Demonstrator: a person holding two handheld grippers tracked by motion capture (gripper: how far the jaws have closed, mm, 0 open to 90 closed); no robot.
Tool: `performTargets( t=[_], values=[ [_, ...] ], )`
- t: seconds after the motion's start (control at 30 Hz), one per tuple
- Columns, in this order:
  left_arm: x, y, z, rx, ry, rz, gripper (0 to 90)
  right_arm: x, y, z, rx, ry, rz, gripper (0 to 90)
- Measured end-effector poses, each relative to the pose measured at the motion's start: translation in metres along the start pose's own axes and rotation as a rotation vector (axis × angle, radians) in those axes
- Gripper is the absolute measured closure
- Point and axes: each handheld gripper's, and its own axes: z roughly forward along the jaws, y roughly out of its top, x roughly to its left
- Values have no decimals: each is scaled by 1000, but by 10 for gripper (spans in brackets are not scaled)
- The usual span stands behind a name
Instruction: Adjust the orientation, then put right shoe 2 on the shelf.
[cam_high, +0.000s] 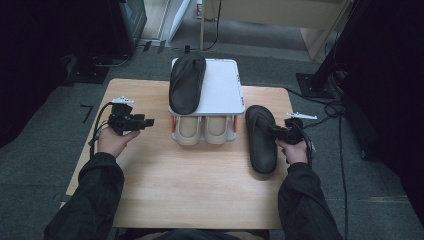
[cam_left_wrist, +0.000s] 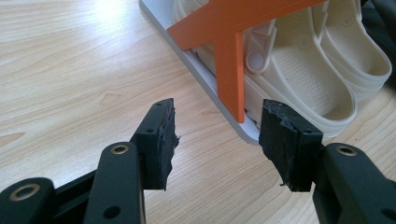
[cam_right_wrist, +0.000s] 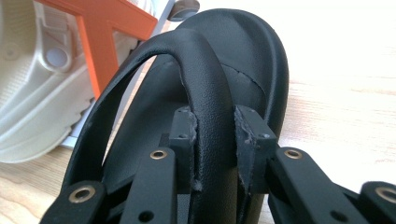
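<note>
A black slipper (cam_high: 260, 140) lies on the wooden table (cam_high: 200, 185), to the right of a small shoe rack (cam_high: 222, 90). My right gripper (cam_high: 280, 132) comes at it from the right. In the right gripper view, my right gripper (cam_right_wrist: 217, 116) is shut on the slipper's strap (cam_right_wrist: 205, 70), one pad on each side. A second black slipper (cam_high: 186, 82) rests on the rack's white top, at its left. My left gripper (cam_high: 150, 121) hovers left of the rack. In the left gripper view, my left gripper (cam_left_wrist: 217, 126) is open with nothing between its pads.
Two beige clogs (cam_high: 202, 129) sit on the rack's lower shelf, between orange side supports (cam_left_wrist: 231, 70). The right half of the rack's top is bare. Cables and stand bases lie on the floor around the table.
</note>
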Motion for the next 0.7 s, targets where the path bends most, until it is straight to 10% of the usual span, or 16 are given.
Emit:
performTargets(
  t=[0.7],
  values=[
    [-2,1,0,2,-7,5,460,12,27,-18,-25,-2,56,707]
  ],
)
